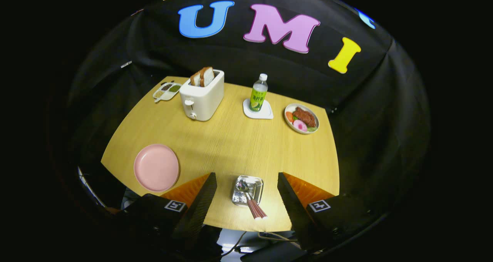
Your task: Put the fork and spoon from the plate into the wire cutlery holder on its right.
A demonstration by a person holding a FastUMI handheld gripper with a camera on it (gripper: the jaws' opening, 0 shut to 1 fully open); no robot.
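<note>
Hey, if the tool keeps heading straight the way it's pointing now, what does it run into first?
Most likely the small metal tray holding the fork and spoon. It sits between the open tool's fingers on the wooden table. Depth is hard to judge, so the tool may be well above it.

You have 1 gripper [246, 194], fingers spread wide with nothing held, 1 metal holder [247, 190] between them carrying 2 striped-handled utensils [255, 209], and beyond them 1 pink plate [156, 167], 1 toaster [202, 96], 1 bottle [259, 93], 1 food plate [301, 118], 1 condiment tray [166, 91].
</note>
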